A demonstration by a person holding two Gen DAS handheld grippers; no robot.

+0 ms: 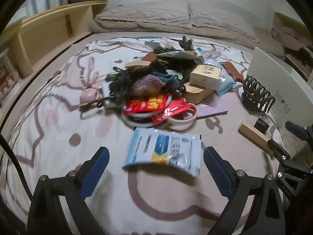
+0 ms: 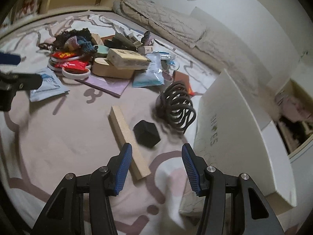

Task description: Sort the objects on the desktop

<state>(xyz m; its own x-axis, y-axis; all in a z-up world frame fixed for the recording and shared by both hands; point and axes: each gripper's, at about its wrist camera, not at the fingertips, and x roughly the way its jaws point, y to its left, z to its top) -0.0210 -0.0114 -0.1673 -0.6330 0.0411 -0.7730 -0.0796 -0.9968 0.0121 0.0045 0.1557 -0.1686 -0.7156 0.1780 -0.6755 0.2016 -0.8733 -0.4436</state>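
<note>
just ahead of my left gripper (image 1: 154, 156), between and slightly beyond its blue pads, lies the white-and-blue sachet (image 1: 164, 151) on the patterned bedspread (image 1: 49, 137). the jaws stand wide apart and neither pad touches the packet; from the left wrist view i cannot tell whether its near edge is lifted or flat. its long axis runs roughly across the gap, so i judge a straight push forward and down would bracket it.

off to the front-left of my right gripper (image 2: 155, 163), the wooden stick (image 2: 128, 141) lies with its long axis running away from the tongs, its near end just beside the left pad. the jaws here are partly apart and hold nothing. a black cube (image 2: 146, 135) sits close ahead, touching or just beside the stick, with the black claw hair clip (image 2: 176, 105) beyond it.

for the sachet the left hand is plainly nearer; for the stick, the right.
</note>
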